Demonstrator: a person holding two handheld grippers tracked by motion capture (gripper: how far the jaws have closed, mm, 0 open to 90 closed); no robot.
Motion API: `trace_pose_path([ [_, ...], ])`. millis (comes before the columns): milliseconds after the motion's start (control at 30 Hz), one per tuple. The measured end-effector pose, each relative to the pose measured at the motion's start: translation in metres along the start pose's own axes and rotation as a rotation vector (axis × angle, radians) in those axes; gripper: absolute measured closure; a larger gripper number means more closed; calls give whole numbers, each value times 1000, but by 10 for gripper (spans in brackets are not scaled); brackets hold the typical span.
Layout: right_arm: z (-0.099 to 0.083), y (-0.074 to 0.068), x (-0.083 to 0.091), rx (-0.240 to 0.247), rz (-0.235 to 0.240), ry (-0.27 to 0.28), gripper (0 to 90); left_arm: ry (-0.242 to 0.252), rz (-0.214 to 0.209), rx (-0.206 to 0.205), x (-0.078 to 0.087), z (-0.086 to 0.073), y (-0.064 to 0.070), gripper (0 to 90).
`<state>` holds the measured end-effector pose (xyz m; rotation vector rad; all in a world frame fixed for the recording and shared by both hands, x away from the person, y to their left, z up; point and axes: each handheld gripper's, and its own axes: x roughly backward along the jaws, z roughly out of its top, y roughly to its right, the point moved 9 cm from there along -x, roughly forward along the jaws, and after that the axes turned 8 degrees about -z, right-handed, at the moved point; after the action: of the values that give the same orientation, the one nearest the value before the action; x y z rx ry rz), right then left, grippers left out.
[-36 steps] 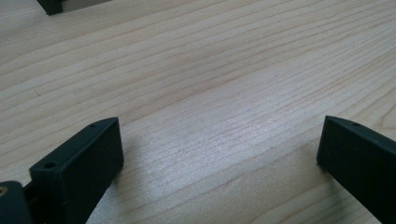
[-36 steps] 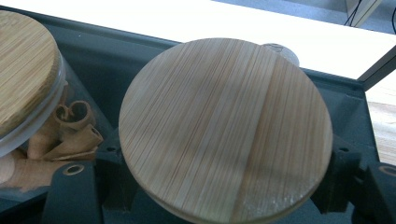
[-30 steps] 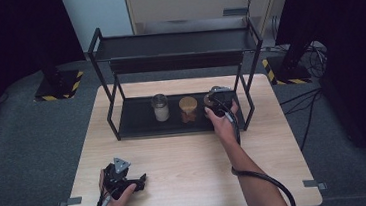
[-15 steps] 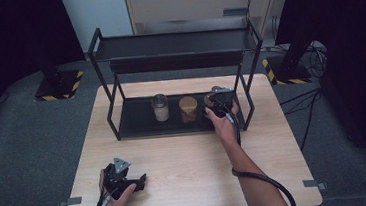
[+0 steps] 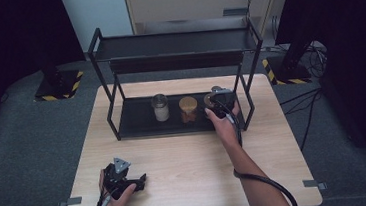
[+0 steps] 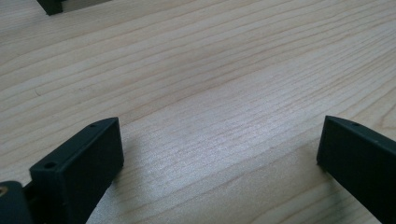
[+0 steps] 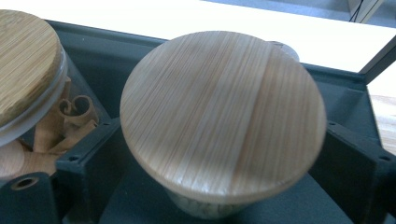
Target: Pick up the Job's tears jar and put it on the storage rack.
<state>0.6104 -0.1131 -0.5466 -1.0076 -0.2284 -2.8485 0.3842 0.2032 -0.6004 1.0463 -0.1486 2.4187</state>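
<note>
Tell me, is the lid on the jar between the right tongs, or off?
On. A round wooden lid covers the jar, which stands upright on the rack's lower shelf between the right tongs.

A lab-like recording room: dark curtains, grey carpet, hazard-striped stand bases point(image 5: 59, 86), trailing cables point(image 5: 306, 107), one wooden tabletop point(image 5: 185, 153) with a black rack point(image 5: 173, 43).

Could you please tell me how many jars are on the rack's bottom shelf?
3: a white-filled jar at the left, a wood-lidded jar in the middle, and a third jar at the right, between the right gripper's jaws.
</note>
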Motion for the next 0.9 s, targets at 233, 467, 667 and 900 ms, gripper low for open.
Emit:
trace_pose_path([
  [233,-2,5,9,1,-9,6,59,0,0,0,0,0,0,0],
  [467,-6,5,19,8,-4,13,51,0,0,0,0,0,0,0],
  [667,-15,4,27,12,4,-7,48,0,0,0,0,0,0,0],
  [900,-15,5,41,17,11,-2,40,0,0,0,0,0,0,0],
])
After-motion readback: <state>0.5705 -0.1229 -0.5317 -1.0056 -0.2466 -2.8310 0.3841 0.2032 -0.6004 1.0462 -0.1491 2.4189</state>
